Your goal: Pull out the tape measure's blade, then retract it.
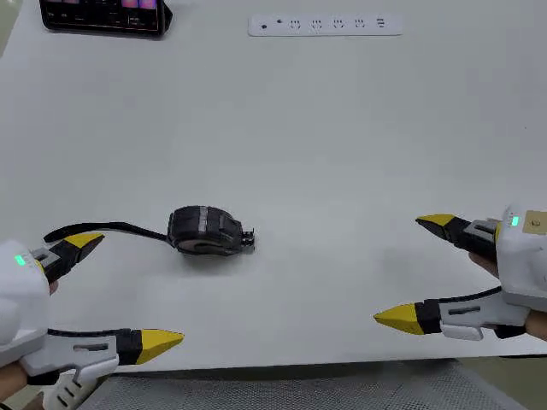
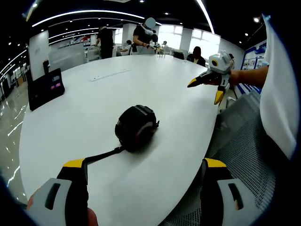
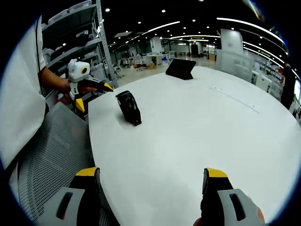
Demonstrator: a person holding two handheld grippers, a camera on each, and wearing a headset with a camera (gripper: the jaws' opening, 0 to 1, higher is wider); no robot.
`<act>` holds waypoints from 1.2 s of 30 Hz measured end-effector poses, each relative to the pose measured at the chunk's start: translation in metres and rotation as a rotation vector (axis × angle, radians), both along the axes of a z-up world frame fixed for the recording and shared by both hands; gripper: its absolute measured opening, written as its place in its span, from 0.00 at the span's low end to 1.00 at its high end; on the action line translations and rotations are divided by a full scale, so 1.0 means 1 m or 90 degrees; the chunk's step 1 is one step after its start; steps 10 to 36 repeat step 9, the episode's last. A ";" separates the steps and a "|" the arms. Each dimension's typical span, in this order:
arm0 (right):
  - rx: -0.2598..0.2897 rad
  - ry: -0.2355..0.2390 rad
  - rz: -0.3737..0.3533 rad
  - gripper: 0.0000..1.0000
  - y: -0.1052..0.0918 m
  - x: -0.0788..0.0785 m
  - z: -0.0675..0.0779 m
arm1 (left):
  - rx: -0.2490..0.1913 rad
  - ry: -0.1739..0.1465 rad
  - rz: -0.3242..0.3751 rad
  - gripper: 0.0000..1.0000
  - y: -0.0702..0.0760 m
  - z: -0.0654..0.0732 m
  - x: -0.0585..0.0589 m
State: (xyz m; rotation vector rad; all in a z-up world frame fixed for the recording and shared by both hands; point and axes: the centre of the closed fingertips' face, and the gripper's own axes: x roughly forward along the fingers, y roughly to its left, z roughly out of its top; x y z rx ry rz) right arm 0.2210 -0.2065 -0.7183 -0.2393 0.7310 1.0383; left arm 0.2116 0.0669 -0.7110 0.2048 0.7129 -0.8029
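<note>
A black tape measure (image 1: pixel 206 231) lies on the white table, its blade tip at the right end and a black wrist strap (image 1: pixel 102 228) trailing to the left. My left gripper (image 1: pixel 128 290) is open at the front left, its far jaw near the strap's end. My right gripper (image 1: pixel 420 269) is open at the front right, well away from the tape. The tape measure (image 2: pixel 136 126) sits ahead of my open left gripper (image 2: pixel 143 165), and the right gripper (image 2: pixel 207 88) appears beyond it. Far left of my open right gripper (image 3: pixel 151 174) sits the tape measure (image 3: pixel 128 107), with the left gripper (image 3: pixel 91 95) behind it.
A white power strip (image 1: pixel 325 25) lies at the table's far edge and a dark tablet (image 1: pixel 104 14) stands at the far left. The table's front edge (image 1: pixel 282 366) runs just below both grippers, with a grey mesh surface (image 1: pixel 282 391) beneath. People stand beyond the table (image 2: pixel 146 35).
</note>
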 end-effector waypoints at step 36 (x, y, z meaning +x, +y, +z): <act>-0.001 0.005 0.000 0.89 0.000 -0.003 -0.003 | -0.006 0.003 -0.002 0.99 -0.001 0.000 -0.002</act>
